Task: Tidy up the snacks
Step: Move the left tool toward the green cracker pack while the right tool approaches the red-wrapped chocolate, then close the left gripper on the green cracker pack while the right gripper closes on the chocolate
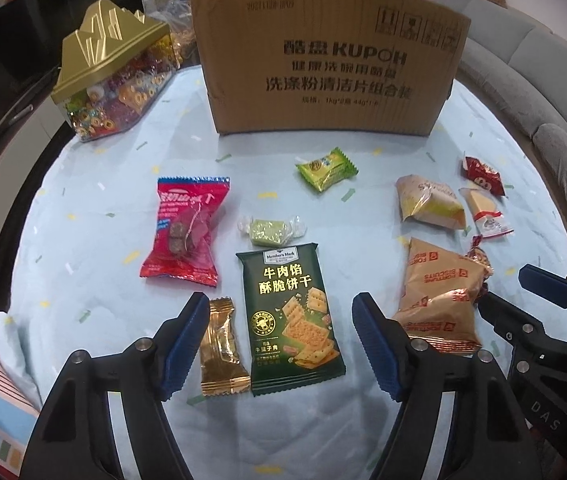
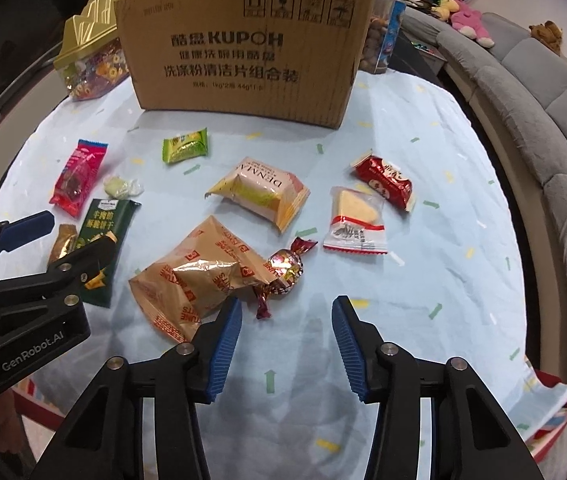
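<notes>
Snacks are all loose on the light blue tablecloth (image 2: 423, 128) in front of the cardboard box (image 2: 243, 52), probably where they'll end up. The left gripper (image 1: 281, 344), fingers apart, straddles the green cracker pack (image 1: 289, 320); the right gripper (image 2: 287, 344), also apart and empty, sits just short of the foil-wrapped candy (image 2: 285, 268).

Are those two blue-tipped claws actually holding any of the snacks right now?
No. The left gripper stands open over the dark green cracker packet, its fingers clear of it. The right gripper is open over bare cloth.
</notes>
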Motion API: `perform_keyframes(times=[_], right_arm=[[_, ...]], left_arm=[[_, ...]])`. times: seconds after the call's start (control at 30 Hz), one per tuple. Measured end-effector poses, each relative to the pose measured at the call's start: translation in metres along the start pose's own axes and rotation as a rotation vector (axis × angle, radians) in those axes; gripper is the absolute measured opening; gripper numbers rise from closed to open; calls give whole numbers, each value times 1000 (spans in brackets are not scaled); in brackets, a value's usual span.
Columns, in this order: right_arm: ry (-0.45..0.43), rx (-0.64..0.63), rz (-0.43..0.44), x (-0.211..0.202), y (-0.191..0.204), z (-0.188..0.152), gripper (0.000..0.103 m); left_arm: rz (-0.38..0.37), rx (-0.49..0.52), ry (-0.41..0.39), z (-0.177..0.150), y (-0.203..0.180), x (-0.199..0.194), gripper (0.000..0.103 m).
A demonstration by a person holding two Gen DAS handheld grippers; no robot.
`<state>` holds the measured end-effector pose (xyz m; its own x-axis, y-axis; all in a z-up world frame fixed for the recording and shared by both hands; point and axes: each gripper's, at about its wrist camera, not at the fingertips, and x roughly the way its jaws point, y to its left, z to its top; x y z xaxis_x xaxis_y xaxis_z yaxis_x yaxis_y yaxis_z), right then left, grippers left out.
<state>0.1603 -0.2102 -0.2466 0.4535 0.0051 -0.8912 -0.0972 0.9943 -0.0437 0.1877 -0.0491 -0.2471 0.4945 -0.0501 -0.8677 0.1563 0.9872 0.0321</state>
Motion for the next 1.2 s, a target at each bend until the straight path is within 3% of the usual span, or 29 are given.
perform_keyframes(times=[0.8,0.87,1.1,1.2], right_arm=[[-50,8,23,26,0,6,45],[-53,13,31,27,-1,7,40],[-55,19,47,28,-1,9,26],[-52,38,56,28,-4,8,23]], left_arm=[[-29,-16,18,4,0,28,68],[-32,-15,15,4,-1,28,68],[-43,-5,-2,3,-3,24,45],[-44,-4,0,3,-4,24,45]])
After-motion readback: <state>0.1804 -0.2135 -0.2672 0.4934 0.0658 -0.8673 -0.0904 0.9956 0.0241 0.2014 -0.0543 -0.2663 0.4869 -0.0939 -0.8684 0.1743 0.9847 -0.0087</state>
